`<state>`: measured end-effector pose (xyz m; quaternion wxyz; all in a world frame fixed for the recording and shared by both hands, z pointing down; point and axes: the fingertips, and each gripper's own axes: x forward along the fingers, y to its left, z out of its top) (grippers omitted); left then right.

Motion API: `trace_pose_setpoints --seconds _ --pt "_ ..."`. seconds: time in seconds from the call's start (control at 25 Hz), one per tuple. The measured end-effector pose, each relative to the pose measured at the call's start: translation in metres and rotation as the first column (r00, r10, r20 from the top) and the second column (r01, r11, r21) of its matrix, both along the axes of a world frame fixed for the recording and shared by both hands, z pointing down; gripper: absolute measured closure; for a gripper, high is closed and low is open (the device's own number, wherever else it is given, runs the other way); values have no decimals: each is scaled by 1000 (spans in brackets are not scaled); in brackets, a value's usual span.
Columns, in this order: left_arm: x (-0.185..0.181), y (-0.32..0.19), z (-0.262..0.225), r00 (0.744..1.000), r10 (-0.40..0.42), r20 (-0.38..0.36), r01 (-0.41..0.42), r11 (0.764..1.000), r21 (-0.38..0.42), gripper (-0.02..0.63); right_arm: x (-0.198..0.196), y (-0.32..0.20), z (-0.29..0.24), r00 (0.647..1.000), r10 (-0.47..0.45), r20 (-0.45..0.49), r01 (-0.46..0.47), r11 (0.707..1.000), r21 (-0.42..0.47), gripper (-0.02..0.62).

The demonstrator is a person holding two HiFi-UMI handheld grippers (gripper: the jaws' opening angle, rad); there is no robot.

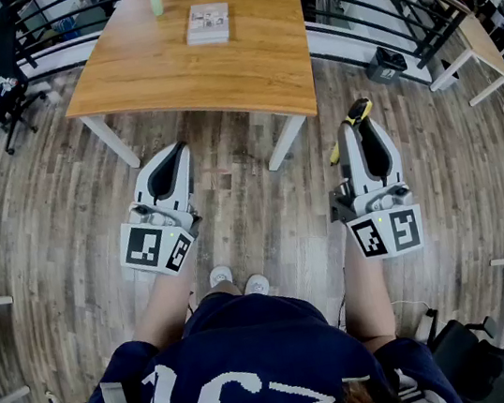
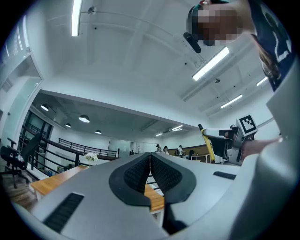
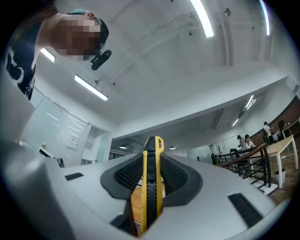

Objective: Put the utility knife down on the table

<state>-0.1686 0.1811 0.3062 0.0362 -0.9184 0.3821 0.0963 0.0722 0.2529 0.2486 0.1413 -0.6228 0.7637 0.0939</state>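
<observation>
One utility knife (image 3: 152, 187) is grasped in the jaws of the right gripper (image 1: 360, 126), held over the floor short of the one table (image 1: 241, 74). The left gripper (image 1: 178, 152) is clenched on nothing. One book (image 1: 207, 23) is noted on the table.

The head view looks steeply down from above the person's shoulders onto the floor (image 1: 253, 207), the left gripper (image 1: 175, 151), the right gripper (image 1: 362, 126) and the wooden surface (image 1: 203, 71) ahead. Each gripper view sits close behind its own fingers (image 2: 133, 173), tilted toward the ceiling (image 2: 140, 56) (the left one also catches the surface).
</observation>
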Motion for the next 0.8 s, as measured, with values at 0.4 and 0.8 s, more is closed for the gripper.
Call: trace_pose_setpoints --seconds 0.4,0.8 --pt "10 28 -14 1000 -3 11 3 999 43 588 2 27 -10 1000 -13 16 13 999 40 472" --pt "13 40 -13 1000 -22 18 21 999 40 588 7 35 -10 999 -32 44 30 999 41 471"
